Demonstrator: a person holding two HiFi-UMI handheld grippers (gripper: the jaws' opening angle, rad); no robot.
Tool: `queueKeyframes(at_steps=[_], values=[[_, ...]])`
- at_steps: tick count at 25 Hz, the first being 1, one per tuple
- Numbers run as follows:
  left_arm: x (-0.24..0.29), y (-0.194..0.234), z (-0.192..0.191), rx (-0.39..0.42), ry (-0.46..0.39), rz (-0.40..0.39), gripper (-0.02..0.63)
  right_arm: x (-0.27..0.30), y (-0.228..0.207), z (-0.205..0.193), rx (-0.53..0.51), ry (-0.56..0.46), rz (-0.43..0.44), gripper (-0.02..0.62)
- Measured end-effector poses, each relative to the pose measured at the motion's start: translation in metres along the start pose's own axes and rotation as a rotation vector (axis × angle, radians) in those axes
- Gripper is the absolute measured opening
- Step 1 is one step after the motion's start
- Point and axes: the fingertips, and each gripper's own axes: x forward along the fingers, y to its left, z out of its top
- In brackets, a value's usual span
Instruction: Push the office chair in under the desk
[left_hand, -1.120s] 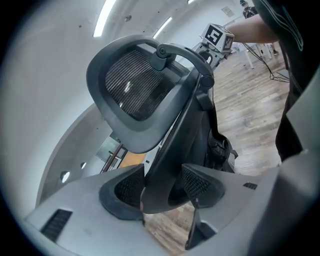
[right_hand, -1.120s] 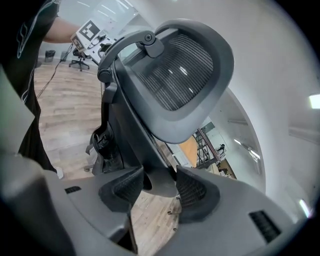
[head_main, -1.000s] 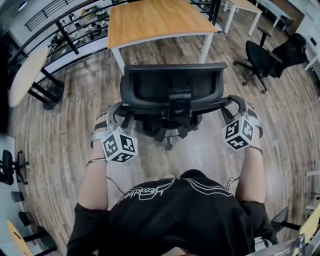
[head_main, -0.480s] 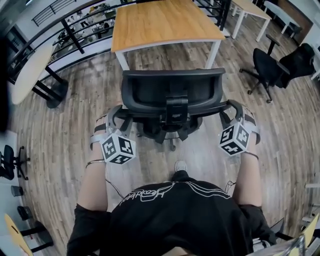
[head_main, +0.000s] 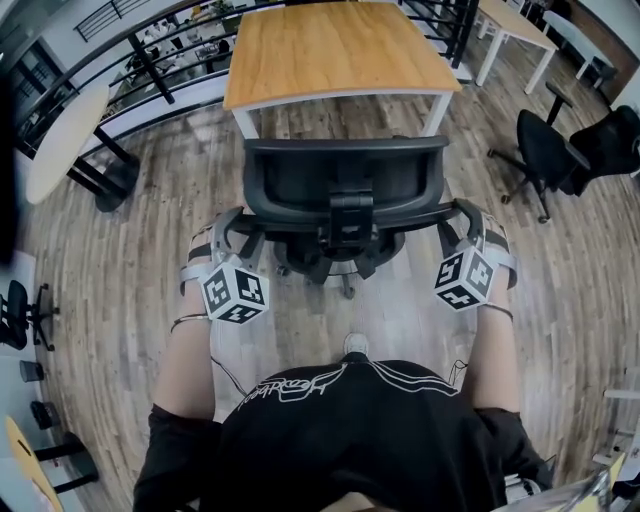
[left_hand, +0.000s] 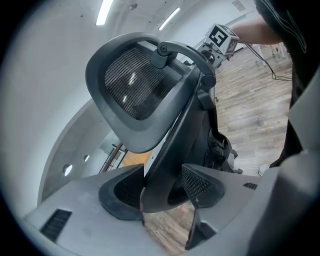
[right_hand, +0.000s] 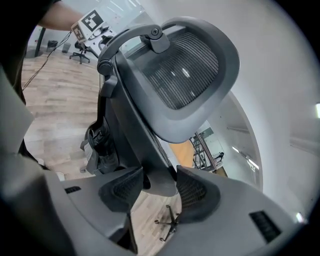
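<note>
The black mesh-backed office chair (head_main: 345, 180) stands with its back to me, just short of the wooden desk (head_main: 335, 50) with white legs. My left gripper (head_main: 226, 238) is shut on the chair's left arm support, which lies between its pads (left_hand: 202, 182). On the other side my right gripper (head_main: 470, 228) is shut on the right arm support in the same way. In the left gripper view the backrest (left_hand: 135, 85) rises above my left gripper (left_hand: 160, 187). The right gripper view shows the backrest (right_hand: 185, 70) above my right gripper (right_hand: 157, 187).
Two more black chairs (head_main: 548, 150) stand on the wood floor at the right. A pale round table (head_main: 60, 140) is at the left, a black railing (head_main: 150, 65) behind it. Another desk (head_main: 515, 25) is at the back right. My shoe (head_main: 355, 343) shows behind the chair's base.
The chair and both grippers have moved forward toward the desk, mostly in the earlier half second. My shoe has come into view behind the chair. Both grips are unchanged.
</note>
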Motion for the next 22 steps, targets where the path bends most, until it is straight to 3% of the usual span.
queueKeyframes(at_steps=[8, 22], values=[[0.002, 0.002, 0.001, -0.014, 0.026, 0.014, 0.230, 0.003, -0.005, 0.001, -0.006, -0.022, 0.014, 0.221], [0.097, 0.040, 0.028, -0.042, 0.074, 0.035, 0.232, 0.100, -0.066, 0.000, -0.018, -0.118, 0.055, 0.221]])
